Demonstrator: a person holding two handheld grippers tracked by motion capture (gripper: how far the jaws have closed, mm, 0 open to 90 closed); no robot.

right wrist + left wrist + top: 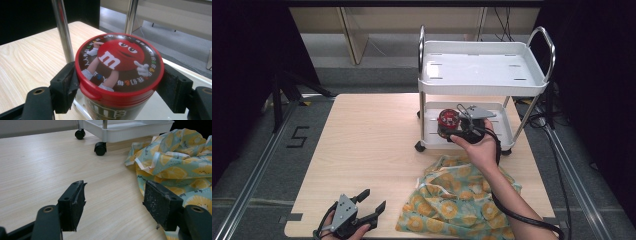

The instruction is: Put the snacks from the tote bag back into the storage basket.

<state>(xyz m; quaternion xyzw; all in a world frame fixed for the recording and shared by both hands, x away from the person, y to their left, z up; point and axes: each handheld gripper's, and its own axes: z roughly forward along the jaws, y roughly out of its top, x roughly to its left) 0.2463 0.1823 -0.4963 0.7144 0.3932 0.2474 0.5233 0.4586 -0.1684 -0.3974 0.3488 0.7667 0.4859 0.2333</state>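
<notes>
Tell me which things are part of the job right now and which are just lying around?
Part of the job:
- right hand-held gripper, shut on the candy tub
- candy tub with its red lid
- white cart, whose lower shelf the tub is over

Just lying around:
- lemon-print cloth on the table
- left hand-held gripper, open, holding nothing

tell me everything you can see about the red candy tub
The candy tub is a round container with a red plastic-looking lid, closed, printed with a red cartoon candy character and a white letter m, ringed by small lettering on brown. The body below is dark brown with printing. It stands upright, clamped at the lid rim between the jaws of the right tongs, at the lower shelf of the white cart, beside a chrome post.
</notes>
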